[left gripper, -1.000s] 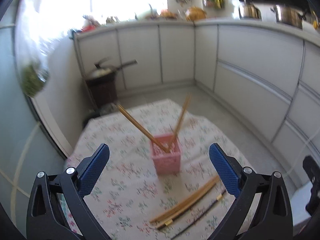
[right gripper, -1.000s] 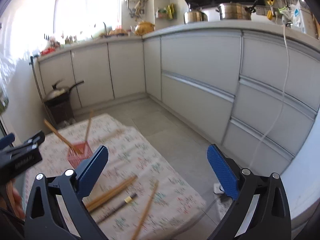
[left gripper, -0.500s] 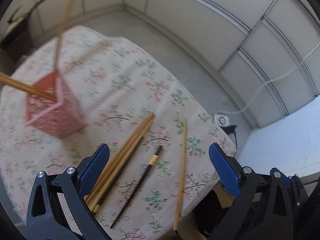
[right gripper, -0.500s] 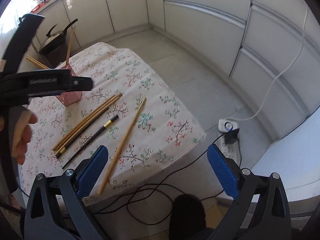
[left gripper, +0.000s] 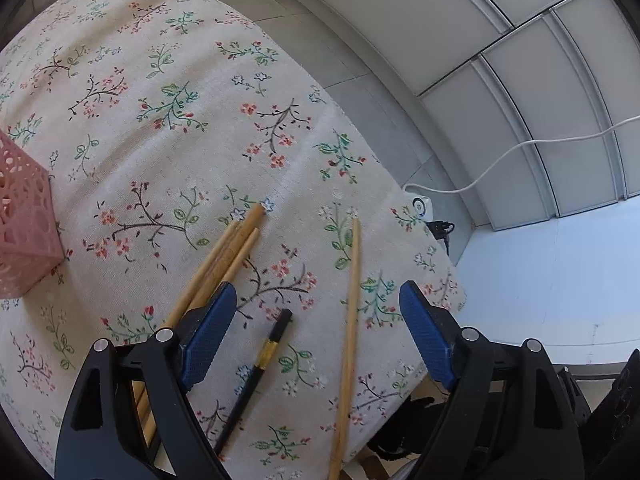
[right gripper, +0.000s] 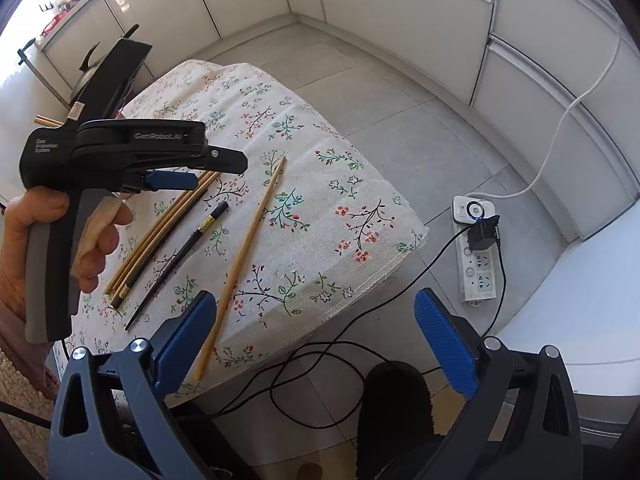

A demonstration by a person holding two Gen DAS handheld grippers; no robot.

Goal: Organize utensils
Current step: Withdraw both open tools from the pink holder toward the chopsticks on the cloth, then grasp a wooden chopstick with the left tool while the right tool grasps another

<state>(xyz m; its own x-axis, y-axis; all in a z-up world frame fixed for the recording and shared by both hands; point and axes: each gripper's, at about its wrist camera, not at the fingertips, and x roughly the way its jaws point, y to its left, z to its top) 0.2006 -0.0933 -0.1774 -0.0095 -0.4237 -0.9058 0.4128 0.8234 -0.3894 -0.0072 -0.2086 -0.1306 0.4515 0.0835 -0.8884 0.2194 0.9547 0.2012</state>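
Between the spread blue pads (left gripper: 206, 334) of the left gripper (left gripper: 316, 340), nothing is held; a black chopstick with a gold band (left gripper: 256, 376) and a single bamboo chopstick (left gripper: 350, 332) are seen on the floral tablecloth (left gripper: 168, 120) beneath the gap, while a bundle of bamboo chopsticks (left gripper: 224, 258) is partly covered by the left pad. The right gripper (right gripper: 316, 336) is likewise held wide apart and empty, past the table's near edge above the floor cables (right gripper: 344, 352). A pink perforated holder (left gripper: 22, 220) is set by the cloth's left edge.
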